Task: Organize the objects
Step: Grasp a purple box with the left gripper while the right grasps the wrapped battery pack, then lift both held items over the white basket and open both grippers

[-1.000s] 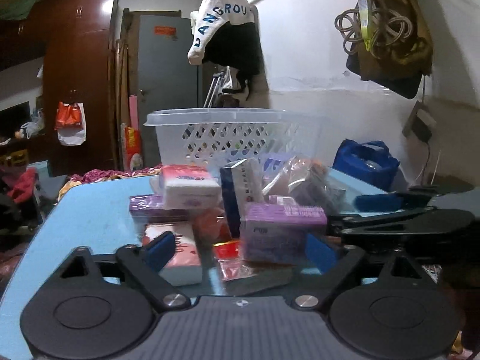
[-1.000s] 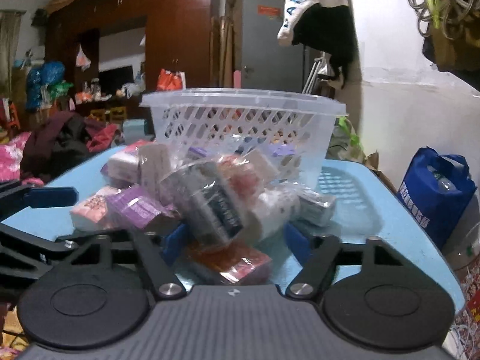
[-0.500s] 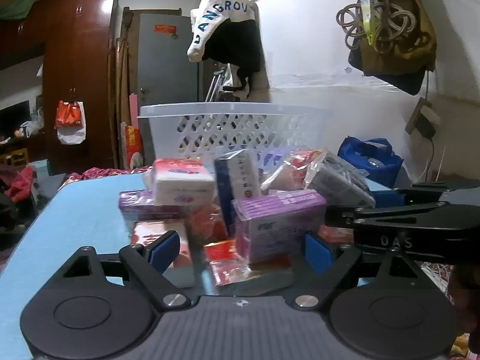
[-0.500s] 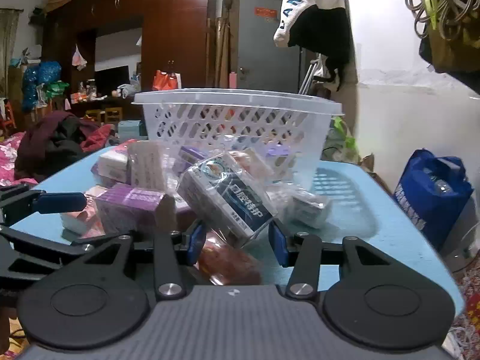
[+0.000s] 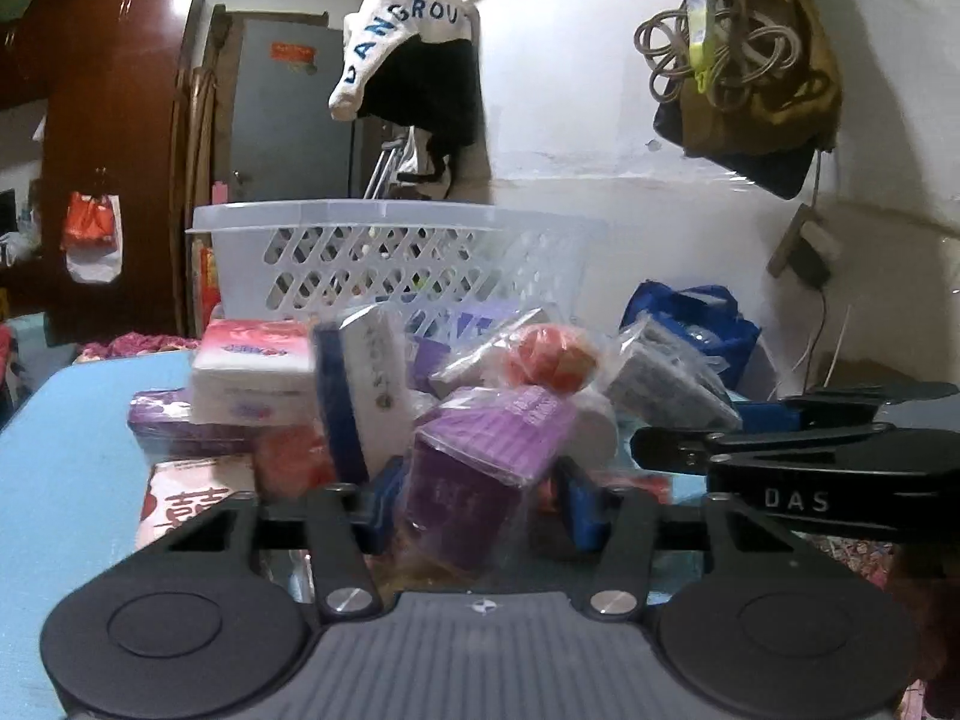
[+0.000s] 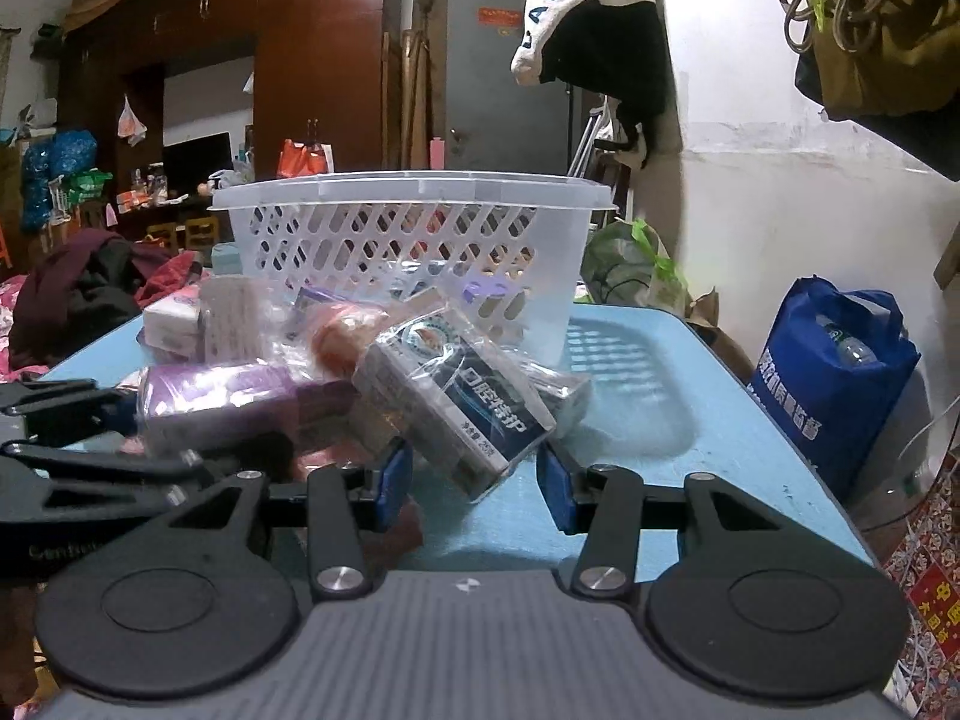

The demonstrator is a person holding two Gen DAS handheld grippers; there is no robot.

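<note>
Gripping the purple packet (image 5: 480, 468), my left tool (image 5: 474, 504) has its blue pads pressed against both sides of the wrapper, and the packet sits tilted between them, low in the middle of the left view. My right tool (image 6: 474, 480) stands partly open around the grey-and-blue toothpaste pack (image 6: 462, 396); the left pad looks close against the wrapper, the right pad stands a little off it, and I cannot tell whether the grip is firm. That pack leans with its printed face up toward 1 o'clock.

Both packs belong to a heap on the blue table (image 6: 648, 396). In the left view, at 10 o'clock from the purple packet, a white-and-pink tissue pack (image 5: 252, 372) rests on a flat purple box (image 5: 180, 426), with a blue-edged white box (image 5: 360, 384) upright just beside it. At 1 o'clock from it lies a red-orange wrapped item (image 5: 552, 360).

Behind the heap, at 12 o'clock, stands the white lattice basket (image 6: 408, 240), touching the rearmost packs. Off the table's edge at 3 o'clock in the right view sits a blue shopping bag (image 6: 834, 372).
</note>
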